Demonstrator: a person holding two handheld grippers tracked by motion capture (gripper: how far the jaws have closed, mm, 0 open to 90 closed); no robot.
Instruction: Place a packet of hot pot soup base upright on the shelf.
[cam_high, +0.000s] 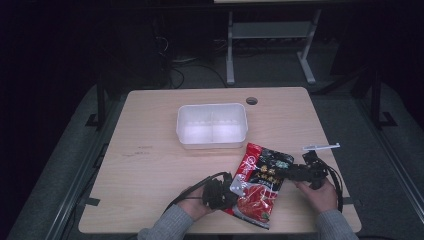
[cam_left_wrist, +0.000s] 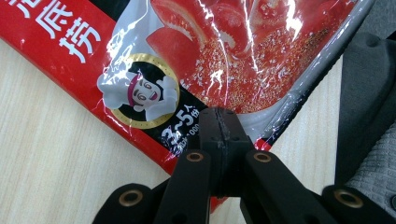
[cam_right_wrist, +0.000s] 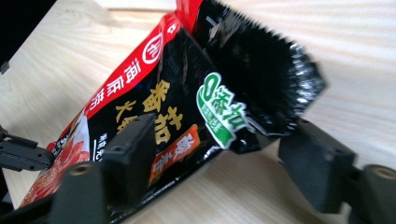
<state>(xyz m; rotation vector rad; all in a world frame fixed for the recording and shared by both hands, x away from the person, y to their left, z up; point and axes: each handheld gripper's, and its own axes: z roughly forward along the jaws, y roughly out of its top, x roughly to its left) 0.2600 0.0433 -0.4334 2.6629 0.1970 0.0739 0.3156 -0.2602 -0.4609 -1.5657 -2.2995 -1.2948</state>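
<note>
- Left gripper: nearest the camera, at the bench's near edge; jaws fully closed, pinching the lower edge of the sauce packet, as seen in the left gripper view.
- Sauce packet: red and black foil pouch, lying slantwise on the bench right of centre, its lower corner close to the near edge; in the right gripper view its black crimped top end is lifted off the wood.
- Right gripper: jaws wide apart, one either side of the packet's top end; the left jaw sits against the packet's face, the right jaw stands clear of it.
- Plastic tub: translucent, two compartments, just beyond the packet, not touching it.
- Open room: bare wood across the left half of the bench and beyond the tub; a round cable hole near the far edge.
</note>
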